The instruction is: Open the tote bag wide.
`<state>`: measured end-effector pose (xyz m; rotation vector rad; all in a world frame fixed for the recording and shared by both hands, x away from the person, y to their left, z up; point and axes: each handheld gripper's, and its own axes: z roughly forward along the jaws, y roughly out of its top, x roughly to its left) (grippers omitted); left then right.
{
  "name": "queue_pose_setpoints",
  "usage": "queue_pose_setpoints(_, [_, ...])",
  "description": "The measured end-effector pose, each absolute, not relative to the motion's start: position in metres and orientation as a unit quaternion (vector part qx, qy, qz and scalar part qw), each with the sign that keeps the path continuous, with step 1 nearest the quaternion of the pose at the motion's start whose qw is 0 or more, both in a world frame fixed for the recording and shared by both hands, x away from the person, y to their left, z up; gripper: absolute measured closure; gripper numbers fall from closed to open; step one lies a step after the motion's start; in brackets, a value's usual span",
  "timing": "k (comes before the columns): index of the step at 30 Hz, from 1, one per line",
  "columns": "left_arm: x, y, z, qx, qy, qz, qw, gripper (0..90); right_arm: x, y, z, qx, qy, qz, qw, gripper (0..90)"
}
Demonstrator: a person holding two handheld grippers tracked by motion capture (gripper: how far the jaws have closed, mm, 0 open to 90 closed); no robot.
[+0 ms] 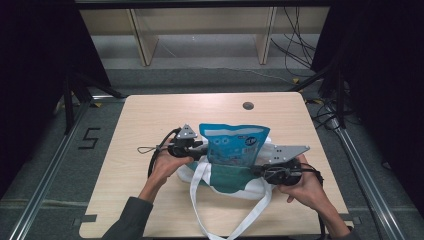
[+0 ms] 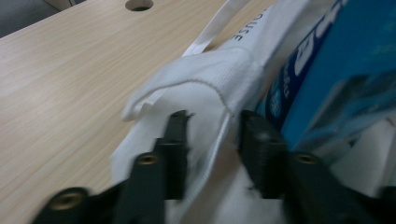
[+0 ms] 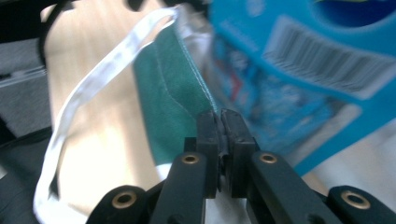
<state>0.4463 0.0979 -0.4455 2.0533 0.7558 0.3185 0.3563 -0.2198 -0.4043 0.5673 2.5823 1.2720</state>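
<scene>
White webbing straps [image 1: 200, 200] of the white-and-green cloth tote bag [image 1: 227, 181] trail toward the bench's [image 1: 150, 115] near edge, and the blue glossy plastic pouch [image 1: 231, 143] stands upright, half inside the bag's mouth. Left of the pouch, the left hand-held gripper [image 2: 208, 135] straddles the white rim with its jaws parted. Right of it, the right hand-held gripper [image 3: 220, 122] is clamped on the green rim, so the pouch's long axis runs straight down between them.

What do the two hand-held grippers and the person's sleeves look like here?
Both are black. The left hand-held gripper carries a grey three-cornered plate on top, and a black cable loops from it. The right hand-held gripper has a larger grey plate and its own black cable. In the gripper views, each jaw is a black block, with brass-coloured rivets lower down. The left sleeve is dark grey-green.
</scene>
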Motion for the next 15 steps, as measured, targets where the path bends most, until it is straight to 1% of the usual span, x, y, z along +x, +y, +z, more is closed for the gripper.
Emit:
queue_pose_setpoints(1, [0.451,0.098,-0.445,0.831,0.302,0.136,0.447,76.7,0.353,-0.219,-0.404,0.185,0.879,0.43,0.096,87.8])
queue_pose_setpoints(2, [0.454,0.1,-0.444,0.833,0.298,0.15,0.441,82.4,0.349,-0.219,-0.404,0.183,0.881,0.427,0.089,87.8])
queue_pose_setpoints(3, [0.459,0.1,-0.444,0.826,0.309,0.163,0.443,82.4,0.347,-0.219,-0.405,0.177,0.883,0.427,0.084,87.9])
queue_pose_setpoints(4, [0.468,0.099,-0.447,0.807,0.336,0.162,0.458,83.6,0.345,-0.22,-0.409,0.165,0.884,0.433,0.066,88.2])
queue_pose_setpoints(5, [0.468,0.099,-0.447,0.807,0.336,0.162,0.458,83.9,0.345,-0.22,-0.409,0.165,0.884,0.433,0.066,88.2])
queue_pose_setpoints(6, [0.481,0.096,-0.456,0.802,0.355,0.161,0.453,84.1,0.343,-0.221,-0.416,0.168,0.887,0.426,0.053,88.3])
queue_pose_setpoints(7, [0.481,0.096,-0.456,0.802,0.355,0.161,0.453,84.2,0.343,-0.221,-0.416,0.168,0.887,0.426,0.053,88.3])
queue_pose_setpoints(8, [0.494,0.096,-0.468,0.806,0.37,0.142,0.439,84.3,0.342,-0.219,-0.426,0.168,0.895,0.411,0.039,88.4])
queue_pose_setpoints(11, [0.509,0.096,-0.486,0.802,0.401,0.114,0.426,84.0,0.342,-0.212,-0.445,0.175,0.909,0.378,0.035,88.4])
queue_pose_setpoints(14, [0.514,0.094,-0.493,0.802,0.412,0.111,0.417,83.2,0.344,-0.207,-0.456,0.173,0.916,0.361,0.03,88.3])
queue_pose_setpoints(15, [0.514,0.093,-0.494,0.809,0.409,0.117,0.405,82.9,0.346,-0.202,-0.471,0.177,0.922,0.342,0.02,88.1])
